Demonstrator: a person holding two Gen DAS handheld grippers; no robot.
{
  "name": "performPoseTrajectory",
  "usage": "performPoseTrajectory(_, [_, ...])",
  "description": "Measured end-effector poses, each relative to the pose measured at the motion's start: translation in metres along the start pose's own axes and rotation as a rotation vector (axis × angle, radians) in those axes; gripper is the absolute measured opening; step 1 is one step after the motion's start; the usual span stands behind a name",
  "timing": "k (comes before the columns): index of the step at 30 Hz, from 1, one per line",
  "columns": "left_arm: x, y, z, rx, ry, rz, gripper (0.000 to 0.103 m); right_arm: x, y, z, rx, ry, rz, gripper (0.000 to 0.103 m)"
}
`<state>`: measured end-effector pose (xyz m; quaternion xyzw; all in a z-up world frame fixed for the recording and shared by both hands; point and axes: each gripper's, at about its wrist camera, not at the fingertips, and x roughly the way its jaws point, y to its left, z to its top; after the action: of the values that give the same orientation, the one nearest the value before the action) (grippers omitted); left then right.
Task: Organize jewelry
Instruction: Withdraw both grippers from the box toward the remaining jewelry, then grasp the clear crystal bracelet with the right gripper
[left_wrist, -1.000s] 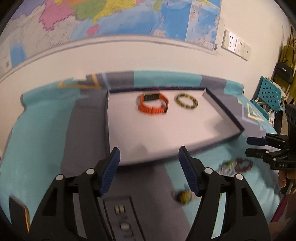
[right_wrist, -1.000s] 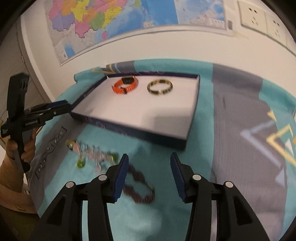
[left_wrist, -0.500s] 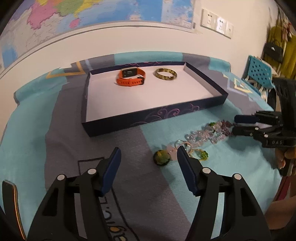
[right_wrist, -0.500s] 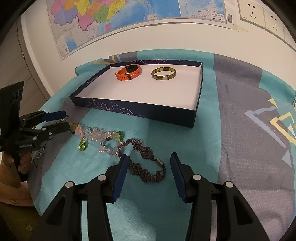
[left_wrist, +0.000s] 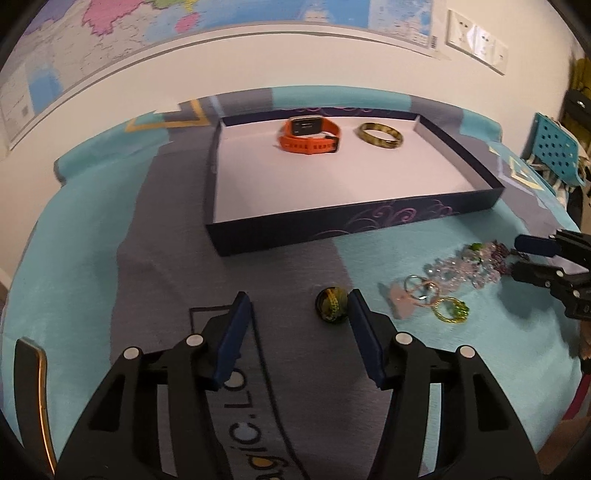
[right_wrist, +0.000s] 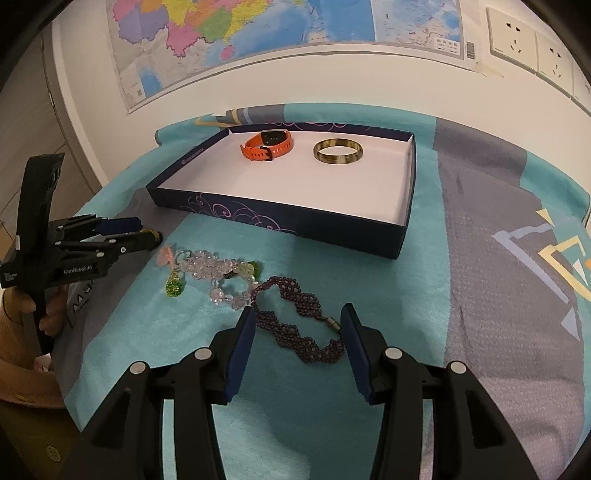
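Note:
A dark blue tray with a white floor holds an orange watch and a gold-brown bangle. On the cloth in front lie a dark green bead, a green-stone ring, a clear bead bracelet and a purple beaded bracelet. My left gripper is open, low over the cloth, with the bead between its fingertips near the right one. My right gripper is open around the purple bracelet.
The table is covered by a teal and grey cloth. A wall with a map and sockets stands behind it. A blue perforated chair stands at the far right in the left wrist view.
Both grippers have come down and forward toward the cloth. The green bead now sits between the left fingers, and the purple bracelet between the right fingers. Both stay open.

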<state>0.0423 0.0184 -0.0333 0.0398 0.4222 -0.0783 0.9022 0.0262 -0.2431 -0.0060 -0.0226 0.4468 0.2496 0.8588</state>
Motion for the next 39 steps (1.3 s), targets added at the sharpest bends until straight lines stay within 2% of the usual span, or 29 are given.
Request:
performPoseTrajectory(8, [-0.009, -0.001, -0.005, 0.0, -0.016, -0.052, 0.053, -0.004, 0.007, 0.001, -0.008, -0.017, 0.003, 0.046])
performPoseTrajectory(13, [-0.012, -0.004, -0.004, 0.008, -0.031, -0.071, 0.053, -0.006, 0.034, 0.009, -0.094, -0.039, 0.042, 0.046])
performPoseTrajectory(16, [-0.01, -0.006, -0.003, 0.012, -0.026, -0.09, 0.053, 0.003, 0.047, 0.016, -0.141, -0.04, 0.05, 0.046])
performPoseTrajectory(21, [-0.008, -0.007, -0.004, 0.01, -0.02, -0.099, 0.053, 0.02, 0.047, 0.022, -0.144, -0.009, 0.059, 0.045])
performPoseTrajectory(23, [-0.009, -0.006, -0.004, 0.007, -0.022, -0.102, 0.053, 0.02, 0.048, 0.023, -0.151, -0.007, 0.061, 0.043])
performPoseTrajectory(24, [-0.008, -0.005, -0.004, 0.004, -0.022, -0.104, 0.053, 0.02, 0.048, 0.022, -0.154, -0.008, 0.06, 0.035])
performPoseTrajectory(25, [-0.008, -0.004, -0.004, 0.001, -0.021, -0.107, 0.053, 0.02, 0.048, 0.022, -0.159, -0.004, 0.055, 0.023])
performPoseTrajectory(28, [-0.007, -0.003, -0.004, -0.007, -0.018, -0.112, 0.053, 0.019, 0.047, 0.022, -0.15, -0.004, 0.066, 0.01])
performPoseTrajectory(34, [-0.009, -0.001, -0.005, -0.009, -0.024, -0.113, 0.053, 0.012, 0.046, 0.022, -0.135, -0.018, 0.107, 0.008])
performPoseTrajectory(39, [-0.011, -0.001, -0.006, -0.004, -0.029, -0.117, 0.053, -0.009, 0.044, 0.029, -0.091, -0.074, 0.177, 0.008])
